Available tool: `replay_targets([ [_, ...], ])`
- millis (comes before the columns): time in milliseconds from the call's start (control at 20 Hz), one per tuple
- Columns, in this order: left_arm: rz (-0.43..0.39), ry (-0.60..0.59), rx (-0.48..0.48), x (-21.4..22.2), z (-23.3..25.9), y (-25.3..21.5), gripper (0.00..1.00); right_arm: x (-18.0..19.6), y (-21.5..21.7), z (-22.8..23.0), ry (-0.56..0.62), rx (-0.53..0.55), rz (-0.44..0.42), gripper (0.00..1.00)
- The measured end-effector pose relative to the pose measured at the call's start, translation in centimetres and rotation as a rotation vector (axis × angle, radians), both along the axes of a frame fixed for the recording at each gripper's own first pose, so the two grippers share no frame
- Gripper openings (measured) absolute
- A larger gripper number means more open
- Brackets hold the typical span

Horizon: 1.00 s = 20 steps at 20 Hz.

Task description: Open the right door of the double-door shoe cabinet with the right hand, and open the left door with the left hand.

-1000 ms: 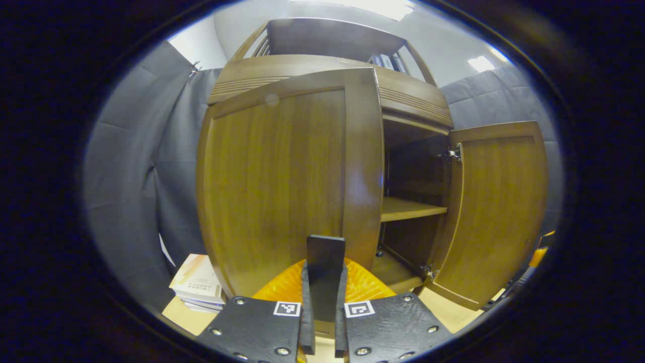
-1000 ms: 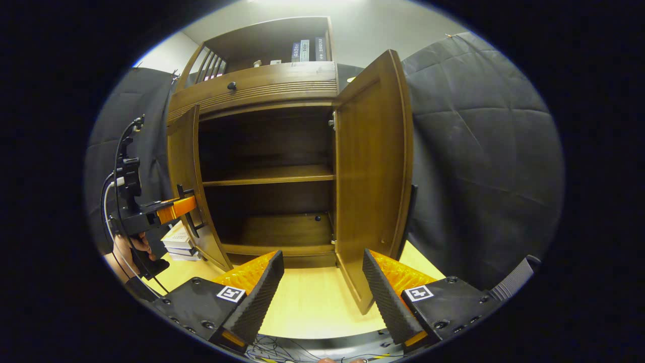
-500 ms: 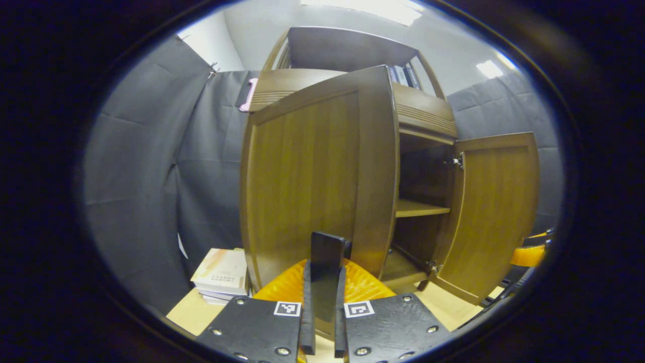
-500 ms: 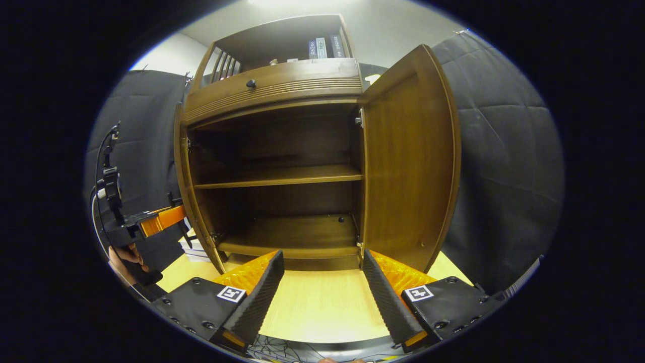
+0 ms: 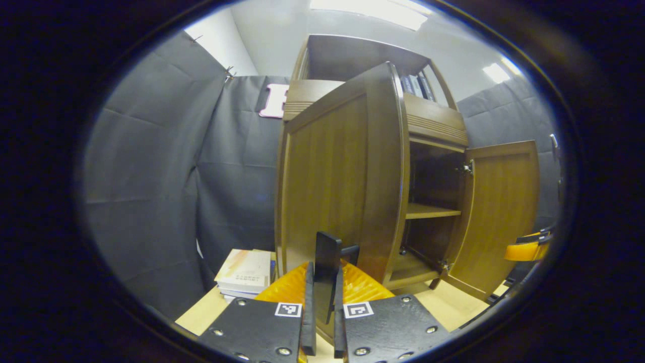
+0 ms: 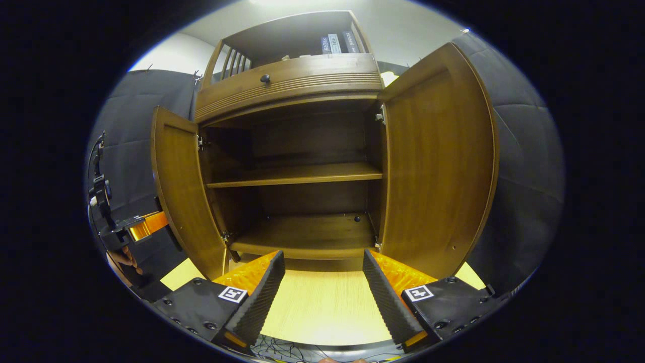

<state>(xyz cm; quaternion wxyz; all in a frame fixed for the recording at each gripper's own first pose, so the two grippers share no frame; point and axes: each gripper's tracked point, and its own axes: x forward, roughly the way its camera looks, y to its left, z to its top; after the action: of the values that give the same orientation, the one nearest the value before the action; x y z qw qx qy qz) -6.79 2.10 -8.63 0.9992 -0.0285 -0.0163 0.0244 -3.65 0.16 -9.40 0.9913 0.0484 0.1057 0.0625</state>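
— Wood all over: the shoe cabinet stands in the middle of the right gripper view with both leaves swung out, shelves bare. Where are the grippers?

— The left gripper, at the bottom centre of the left gripper view, has its fingers closed down on the dark handle of the left door, which runs up the middle of that frame. The right gripper, at the bottom of its own view, has its jaws spread wide with nothing between them, over the pale table and well clear of the right door at the right of the frame.

— So what could go wrong?

— My guess: pulling the left door further might strain its hinge once it reaches its stop, or drag the cabinet. Letting go abruptly could let the door swing back.

— Anything in the way?

— A stack of books lies at the lower left of the left gripper view, near the door's outer face, against the grey cloth wall. If the door swings wider it may meet them; I cannot tell how close they are.
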Motion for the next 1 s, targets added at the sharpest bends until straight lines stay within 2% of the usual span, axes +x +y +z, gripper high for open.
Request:
replay_targets([
  [50, 0.016, 0.002, -0.002, -0.3, -0.2, 1.0, 0.16, 0.2, 0.2, 0.0, 0.001, -0.001, 0.005, 0.93],
  [100, 0.028, 0.007, -0.005, -0.3, -0.5, 2.0, 0.15, 0.2, 0.6, -0.2, 0.004, -0.001, 0.012, 0.93],
  [150, 0.033, 0.005, -0.009, -0.5, -0.5, 3.0, 0.15, 0.2, 0.8, -0.4, 0.009, -0.002, 0.017, 0.98],
  [200, 0.036, -0.010, -0.009, -0.8, -0.3, 4.2, 0.15, 0.3, 1.0, -0.6, 0.012, -0.004, 0.021, 0.93],
  [400, -0.038, -0.058, -0.016, -1.9, 0.7, 8.3, 0.16, 0.6, 1.7, -0.7, 0.022, -0.017, 0.033, 0.93],
  [650, -0.058, -0.044, 0.006, -3.1, 0.3, 14.3, 0.15, 1.4, 2.2, 0.3, -0.003, -0.054, 0.038, 0.93],
  [800, -0.105, -0.033, -0.035, -3.1, 0.1, 14.7, 0.15, 2.0, 2.4, 0.6, -0.011, -0.067, 0.042, 0.93],
  [1000, -0.058, -0.031, 0.014, -3.8, 0.5, 14.6, 0.15, 2.1, 2.0, 1.3, -0.037, -0.073, 0.032, 0.93],
])
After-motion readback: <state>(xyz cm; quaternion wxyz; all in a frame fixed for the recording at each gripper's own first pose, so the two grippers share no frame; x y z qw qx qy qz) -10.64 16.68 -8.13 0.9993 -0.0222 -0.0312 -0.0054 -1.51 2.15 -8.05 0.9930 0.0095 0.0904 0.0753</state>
